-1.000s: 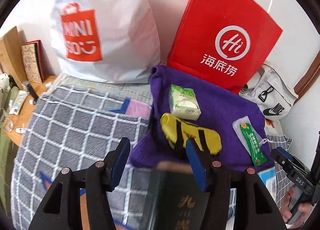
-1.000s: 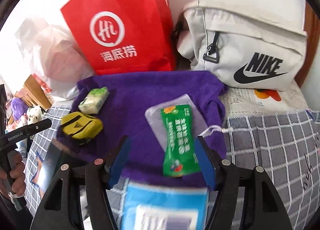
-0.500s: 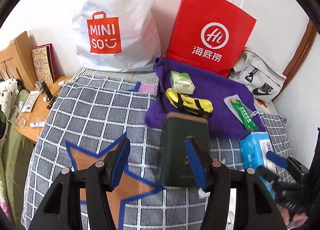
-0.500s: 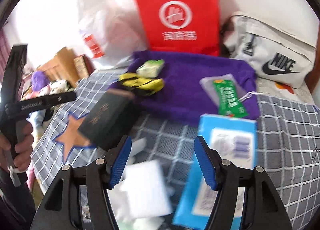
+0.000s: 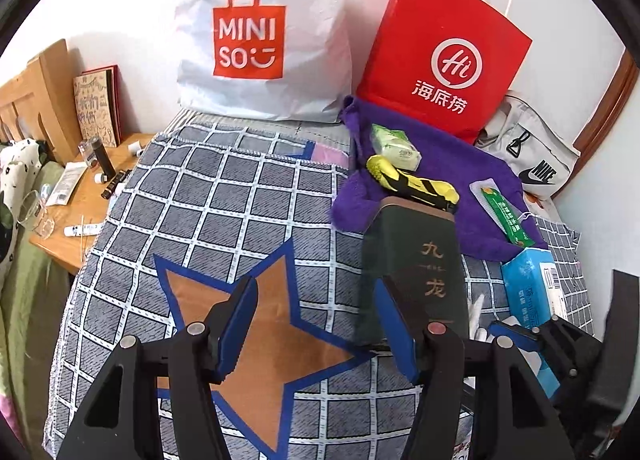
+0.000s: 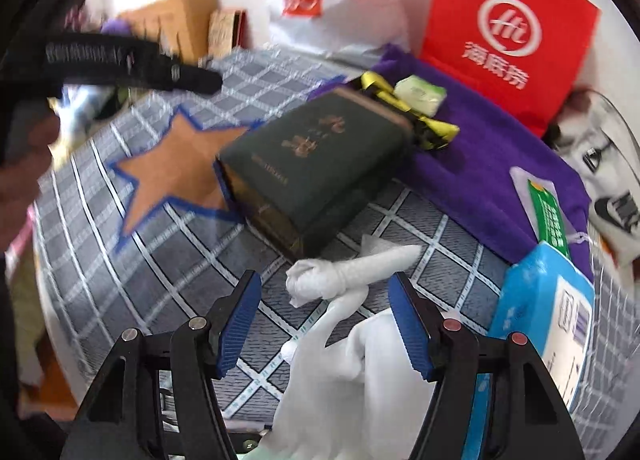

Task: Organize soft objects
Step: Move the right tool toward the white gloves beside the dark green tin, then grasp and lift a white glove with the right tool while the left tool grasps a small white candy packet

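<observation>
My left gripper (image 5: pixel 316 320) hangs open and empty over the orange star on the checked blanket (image 5: pixel 208 195). Just to its right lies a dark green book (image 5: pixel 416 260). Behind the book a purple towel (image 5: pixel 444 167) carries a yellow-and-black soft item (image 5: pixel 412 183), a green tissue pack (image 5: pixel 394 145) and a green sachet (image 5: pixel 504 215). My right gripper (image 6: pixel 324 320) is open above a crumpled white cloth (image 6: pixel 348 280), and its pads do not touch the cloth. A blue tissue pack (image 6: pixel 540 312) lies to its right.
A white MINISO bag (image 5: pixel 260 31), a red paper bag (image 5: pixel 444 55) and a grey Nike bag (image 5: pixel 532 155) stand along the wall. A wooden bedside table (image 5: pixel 84 195) with small bottles is at the left. A hand (image 6: pixel 24 167) holds the left tool.
Both grippers have drawn back from the purple towel toward the near side of the bed. The right one has rolled, and the white cloth now lies under it. Both stayed open.
</observation>
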Demonstrator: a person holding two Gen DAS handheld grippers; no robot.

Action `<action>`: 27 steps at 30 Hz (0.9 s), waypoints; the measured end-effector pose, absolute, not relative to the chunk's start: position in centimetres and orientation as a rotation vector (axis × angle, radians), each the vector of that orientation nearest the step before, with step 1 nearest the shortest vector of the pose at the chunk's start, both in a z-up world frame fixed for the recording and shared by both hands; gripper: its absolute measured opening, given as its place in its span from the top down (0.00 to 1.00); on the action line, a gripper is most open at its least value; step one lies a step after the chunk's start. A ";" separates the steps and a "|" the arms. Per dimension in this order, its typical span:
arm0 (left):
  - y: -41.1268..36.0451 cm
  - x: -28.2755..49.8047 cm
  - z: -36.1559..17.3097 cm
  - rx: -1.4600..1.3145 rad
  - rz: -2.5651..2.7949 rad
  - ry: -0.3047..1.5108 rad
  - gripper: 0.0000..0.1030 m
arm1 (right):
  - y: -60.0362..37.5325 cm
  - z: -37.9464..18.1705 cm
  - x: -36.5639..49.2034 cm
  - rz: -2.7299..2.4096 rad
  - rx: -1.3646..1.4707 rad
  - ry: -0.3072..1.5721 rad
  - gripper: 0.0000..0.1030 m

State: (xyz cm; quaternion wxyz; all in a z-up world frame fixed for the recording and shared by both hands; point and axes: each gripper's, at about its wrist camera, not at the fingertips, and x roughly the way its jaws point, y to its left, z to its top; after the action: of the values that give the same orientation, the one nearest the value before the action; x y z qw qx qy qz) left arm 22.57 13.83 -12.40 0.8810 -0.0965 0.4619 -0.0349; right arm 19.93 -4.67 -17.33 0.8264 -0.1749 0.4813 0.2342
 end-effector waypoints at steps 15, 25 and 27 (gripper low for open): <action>14.9 21.3 -12.8 -0.214 -0.063 0.978 0.43 | -4.7 -16.2 19.1 0.491 -0.420 0.979 0.72; 12.6 17.5 -10.6 -0.140 -0.079 0.956 0.43 | -7.5 -10.9 17.0 0.522 -0.174 0.864 0.72; 11.8 16.6 -10.4 -0.115 -0.082 0.953 0.43 | -8.5 -10.0 16.4 0.523 -0.105 0.847 0.72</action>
State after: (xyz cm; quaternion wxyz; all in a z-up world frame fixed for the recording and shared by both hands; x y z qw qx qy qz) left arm 16.56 11.84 -10.38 0.8861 -0.0555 0.4584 -0.0393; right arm 16.39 -8.49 -10.02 0.8773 -0.0502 0.4060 0.2508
